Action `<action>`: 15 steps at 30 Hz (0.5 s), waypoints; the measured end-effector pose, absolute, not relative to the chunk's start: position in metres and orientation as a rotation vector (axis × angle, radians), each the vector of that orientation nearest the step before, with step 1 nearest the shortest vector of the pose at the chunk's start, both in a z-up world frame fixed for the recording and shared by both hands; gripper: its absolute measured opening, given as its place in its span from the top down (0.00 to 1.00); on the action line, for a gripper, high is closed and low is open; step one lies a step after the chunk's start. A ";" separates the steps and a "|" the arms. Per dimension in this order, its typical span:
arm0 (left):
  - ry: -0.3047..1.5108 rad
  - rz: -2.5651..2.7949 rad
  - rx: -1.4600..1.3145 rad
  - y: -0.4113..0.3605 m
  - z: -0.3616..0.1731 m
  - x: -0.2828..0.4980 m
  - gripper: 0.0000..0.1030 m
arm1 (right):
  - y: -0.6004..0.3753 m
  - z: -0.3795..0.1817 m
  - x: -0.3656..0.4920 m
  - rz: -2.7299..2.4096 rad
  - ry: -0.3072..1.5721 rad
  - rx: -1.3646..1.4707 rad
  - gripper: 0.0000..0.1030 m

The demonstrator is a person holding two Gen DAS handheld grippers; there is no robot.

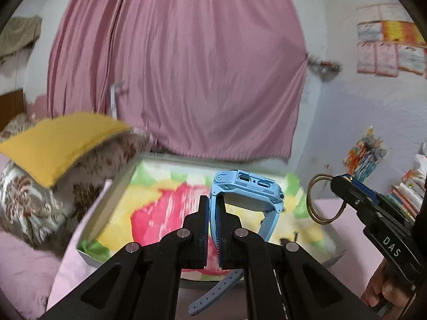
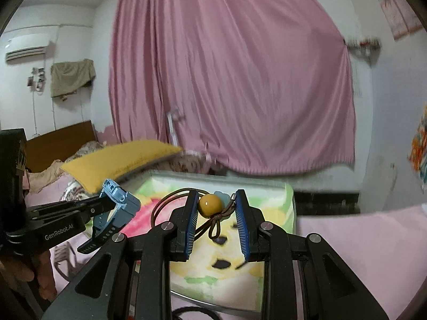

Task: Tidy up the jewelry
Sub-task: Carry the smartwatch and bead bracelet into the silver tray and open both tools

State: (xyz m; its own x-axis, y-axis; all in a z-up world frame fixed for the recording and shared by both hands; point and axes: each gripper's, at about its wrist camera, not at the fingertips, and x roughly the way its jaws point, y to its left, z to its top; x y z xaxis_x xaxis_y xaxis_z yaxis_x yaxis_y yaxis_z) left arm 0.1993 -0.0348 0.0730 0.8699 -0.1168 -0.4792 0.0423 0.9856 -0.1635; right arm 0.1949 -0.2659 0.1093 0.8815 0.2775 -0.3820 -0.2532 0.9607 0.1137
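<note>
Blue watch (image 1: 248,186) hangs by its strap in the tight-closed left gripper (image 1: 213,205). The right gripper (image 2: 216,200) pinches a bead bracelet (image 2: 210,204) above the tray (image 2: 289,194).

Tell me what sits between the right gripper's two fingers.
A yellow bead on a brown cord, pinched between the right gripper fingers, clearest in the right wrist view.

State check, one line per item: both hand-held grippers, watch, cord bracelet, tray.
Left hand-held gripper: shut on the watch strap.
Right hand-held gripper: clamped on the bracelet bead.
Blue watch: lifted, loose strap end dangling.
Cord bracelet: lifted, loop hanging.
Tray: below both, blurred.
</note>
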 end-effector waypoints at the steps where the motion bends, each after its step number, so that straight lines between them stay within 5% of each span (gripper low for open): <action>1: 0.547 -0.076 -0.146 -0.037 0.070 0.206 0.96 | -0.268 0.104 0.203 0.276 0.449 0.069 0.76; 15: 0.841 -0.111 -0.042 -0.049 0.040 0.245 0.94 | -0.272 0.050 0.254 0.298 0.816 0.080 0.76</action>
State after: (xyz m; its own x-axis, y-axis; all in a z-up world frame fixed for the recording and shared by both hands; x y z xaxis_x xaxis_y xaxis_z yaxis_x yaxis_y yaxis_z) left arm 0.2453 -0.0495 0.0397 0.6610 -0.1149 -0.7416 0.0818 0.9934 -0.0810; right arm 0.2538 -0.2723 0.0496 0.6460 0.2926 -0.7050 -0.2313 0.9552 0.1845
